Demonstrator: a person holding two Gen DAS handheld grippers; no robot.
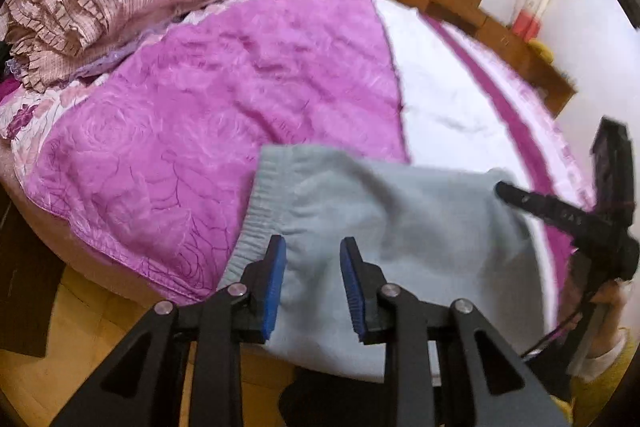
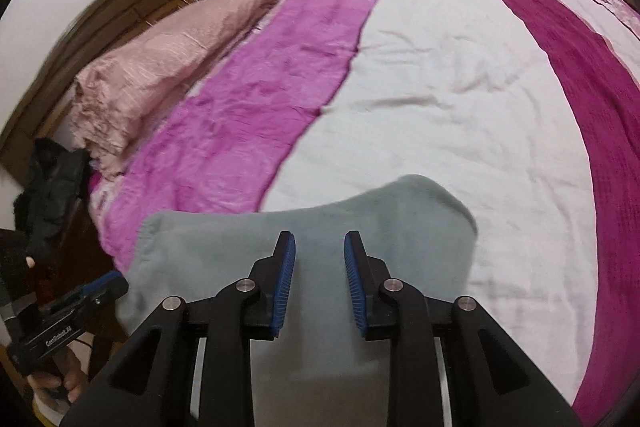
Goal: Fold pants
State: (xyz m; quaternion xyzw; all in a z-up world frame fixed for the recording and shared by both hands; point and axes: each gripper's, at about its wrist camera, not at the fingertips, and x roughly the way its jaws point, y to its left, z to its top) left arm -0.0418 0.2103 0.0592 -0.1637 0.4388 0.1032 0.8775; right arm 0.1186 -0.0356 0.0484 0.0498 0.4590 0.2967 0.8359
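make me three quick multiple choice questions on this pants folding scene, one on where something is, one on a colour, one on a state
1. Where do the pants lie?
A. on the wooden floor
B. at the near edge of the bed
C. on the folded pink quilt

2. What colour are the pants?
A. pale grey-blue
B. black
C. magenta

3. How do the jaws of the left gripper stand?
A. shut on the waistband
B. shut on nothing
C. open, with the pants showing between the blue pads

Answers:
1 B, the fabric rests on the white and purple covers at the bed's near side.
2 A, both views show it pale grey-blue.
3 C, a clear gap separates the pads; the right gripper is open too.
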